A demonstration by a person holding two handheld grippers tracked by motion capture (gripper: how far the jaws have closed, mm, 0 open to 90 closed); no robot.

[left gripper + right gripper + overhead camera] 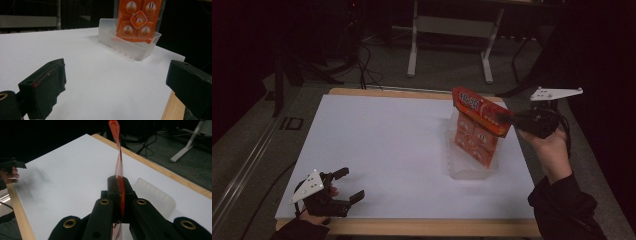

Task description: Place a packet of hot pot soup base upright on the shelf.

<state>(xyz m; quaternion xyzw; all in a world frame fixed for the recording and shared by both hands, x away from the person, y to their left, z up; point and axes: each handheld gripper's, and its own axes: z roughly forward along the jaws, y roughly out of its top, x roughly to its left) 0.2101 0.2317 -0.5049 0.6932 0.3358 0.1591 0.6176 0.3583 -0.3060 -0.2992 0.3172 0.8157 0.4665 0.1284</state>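
Right gripper (511,120) clamped on one packet (481,111) above tray (472,172) near tabletop's right edge, long axis tilted toward far-left, probably for lowering beside packet already standing there. Left gripper (346,186) parked wide open, empty, at near-left corner.

Left gripper view: standing packet (137,20) upright in tray (140,50).

Right gripper view: held packet (119,167) pinched edge-on, likely for slotting in.

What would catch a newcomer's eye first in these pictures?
The bright orange packet stands out against the white table: the right gripper pinches its top edge and holds it with its lower end inside a clear plastic tray on the table's right side. At the near left corner, the left gripper rests with its jaws open and nothing between them.
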